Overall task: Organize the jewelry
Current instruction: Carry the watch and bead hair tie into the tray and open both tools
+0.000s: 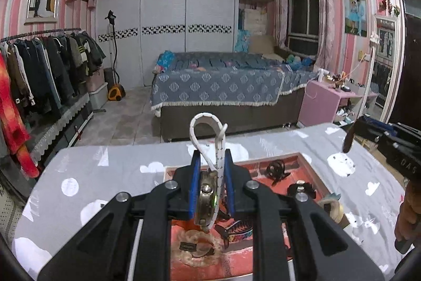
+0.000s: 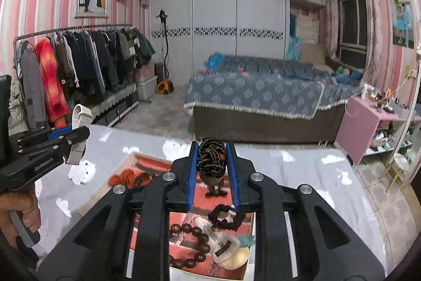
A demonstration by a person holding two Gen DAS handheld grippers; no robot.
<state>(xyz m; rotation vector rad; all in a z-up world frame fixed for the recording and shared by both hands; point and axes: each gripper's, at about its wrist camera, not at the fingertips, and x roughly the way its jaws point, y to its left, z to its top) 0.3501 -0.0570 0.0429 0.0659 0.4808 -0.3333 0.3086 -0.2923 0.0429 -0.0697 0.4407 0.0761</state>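
Two pairs of tongs hover over the tray [image 2: 105,198]: left tongs [image 1: 211,186] clamped on a hard, slippery watch [image 1: 206,199] by its case, right tongs [image 2: 211,170] pinching a soft braided band [image 2: 211,157] midway.

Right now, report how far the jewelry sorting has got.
Done: nothing visibly sorted out yet; no pieces lie on the grey tablecloth.

In hand: the left tongs are shut on a white-strap watch, and the right tongs are shut on a braided black-and-orange band, both above the red tray.

Left: the brown bead bracelet, black scrunchie and other pieces remain in the tray.
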